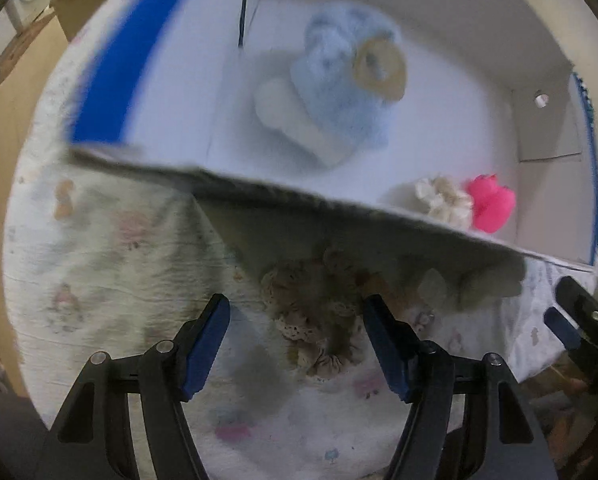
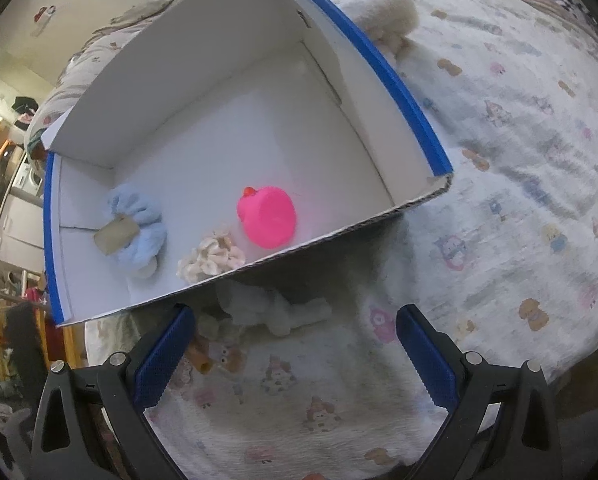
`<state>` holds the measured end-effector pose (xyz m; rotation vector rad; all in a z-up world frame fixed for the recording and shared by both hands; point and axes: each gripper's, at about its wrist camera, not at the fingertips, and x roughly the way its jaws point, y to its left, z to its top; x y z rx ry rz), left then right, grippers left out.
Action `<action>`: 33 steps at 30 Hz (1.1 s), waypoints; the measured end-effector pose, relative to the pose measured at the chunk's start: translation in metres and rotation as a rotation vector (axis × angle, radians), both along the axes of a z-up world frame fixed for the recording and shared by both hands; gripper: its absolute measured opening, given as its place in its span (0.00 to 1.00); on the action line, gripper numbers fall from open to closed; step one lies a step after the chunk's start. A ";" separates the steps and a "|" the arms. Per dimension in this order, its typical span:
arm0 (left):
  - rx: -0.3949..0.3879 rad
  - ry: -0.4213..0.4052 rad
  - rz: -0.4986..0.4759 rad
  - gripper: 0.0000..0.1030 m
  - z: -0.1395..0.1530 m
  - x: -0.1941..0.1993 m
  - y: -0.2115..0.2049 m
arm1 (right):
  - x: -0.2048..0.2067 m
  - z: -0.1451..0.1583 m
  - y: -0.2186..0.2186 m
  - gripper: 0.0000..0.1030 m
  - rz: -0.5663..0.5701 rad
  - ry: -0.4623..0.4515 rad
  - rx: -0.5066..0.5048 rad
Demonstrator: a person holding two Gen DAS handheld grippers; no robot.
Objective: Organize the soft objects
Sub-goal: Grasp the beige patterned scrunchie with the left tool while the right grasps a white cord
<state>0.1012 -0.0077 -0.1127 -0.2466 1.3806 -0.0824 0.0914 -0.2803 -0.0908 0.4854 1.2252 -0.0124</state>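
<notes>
The left wrist view is motion-blurred. The box's near wall (image 1: 299, 196) cuts off part of the cream scrunchie (image 1: 445, 200) and pink toy (image 1: 491, 204) inside. A tan scrunchie (image 1: 319, 320) lies flat on the printed bedsheet (image 1: 99, 240) outside the box, shadowed, with no clear long axis. The left gripper (image 1: 297, 320) points steeply down, jaws apart, straddling it; contact cannot be confirmed. The right gripper (image 2: 295, 340) stands wide open and empty, with a white plush piece (image 2: 271, 308) just ahead of it, its long axis crosswise.
</notes>
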 end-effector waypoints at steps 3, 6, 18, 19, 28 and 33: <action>0.019 0.026 0.003 0.51 -0.014 0.002 -0.006 | 0.002 -0.004 -0.003 1.00 -0.006 0.020 -0.019; 0.056 0.026 -0.026 0.25 -0.018 0.002 -0.014 | 0.006 -0.010 0.002 1.00 0.025 0.038 -0.010; 0.032 -0.022 -0.051 0.12 0.004 -0.009 -0.006 | 0.034 -0.033 0.044 0.42 0.192 0.062 -0.056; 0.036 -0.032 -0.051 0.12 0.007 -0.011 -0.005 | 0.034 -0.033 0.045 0.32 0.197 0.063 -0.061; 0.040 -0.055 -0.023 0.12 0.019 -0.022 0.009 | 0.018 -0.013 0.044 0.14 0.210 0.008 -0.029; 0.061 -0.124 -0.037 0.12 0.036 -0.027 -0.001 | -0.003 0.008 0.038 0.14 0.227 -0.055 0.003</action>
